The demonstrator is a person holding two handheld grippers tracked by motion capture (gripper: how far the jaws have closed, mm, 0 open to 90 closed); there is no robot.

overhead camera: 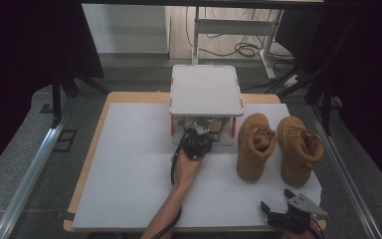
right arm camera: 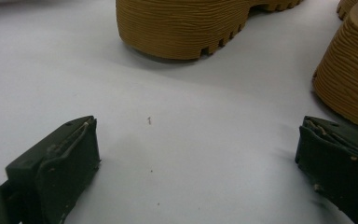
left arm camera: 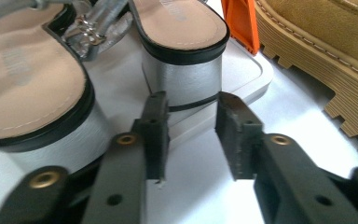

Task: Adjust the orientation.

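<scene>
From above, my left gripper [overhead camera: 197, 135] reached under the white two-tier rack [overhead camera: 206, 89] at twelve o'clock on the white board [overhead camera: 129, 169]; two tan boots [overhead camera: 278, 144] stood at two o'clock, and my right gripper [overhead camera: 276, 201] lay near the five o'clock corner, jaws spread. Along my left gripper [left arm camera: 191, 135], the jaws stood parted, gripping nothing, just short of a sandal's silver block heel [left arm camera: 182, 79] on the lower shelf [left arm camera: 249, 77]; its mate [left arm camera: 32, 107] sat at nine o'clock. Along my right gripper [right arm camera: 196, 158], the jaws gaped wide over bare board; a ribbed boot sole [right arm camera: 182, 23] lay at twelve o'clock.
</scene>
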